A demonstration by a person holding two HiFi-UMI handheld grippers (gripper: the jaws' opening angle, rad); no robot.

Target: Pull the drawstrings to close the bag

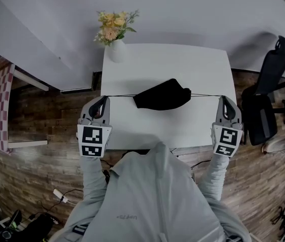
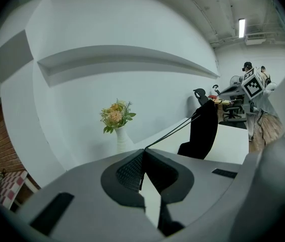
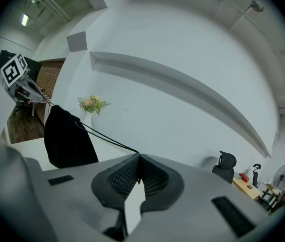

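Two strings (image 1: 119, 95) run taut from the bag (image 1: 162, 95) out to either side, and each ends in shut jaws. The left gripper (image 1: 103, 100) is clamped on its string just off the left edge of the counter (image 1: 182, 64), and the right gripper (image 1: 225, 100) is clamped likewise at the right edge. The bag sits mid-counter between them. In both gripper views it hangs upright from the strings, its foot seemingly resting on the top, and its mouth looks gathered narrow.

Slipping is the likeliest trouble. Each string is thin and caught only at the very tips of the ribbed pads, so a harder tug could draw it through and leave the mouth loose.

An uneven pull is the next risk. If one hand pulls harder, the bag would probably slide toward that side and its edge rather than cinch.

Drifting both hands toward the wall would carry the bag nearer the vase (image 1: 116, 52) at the back left corner. It is well apart from the bag for now, but it looks top-heavy with flowers.

With the mouth this tight, further force likely goes into the strings and seam, or lifts the bag clear of the counter.
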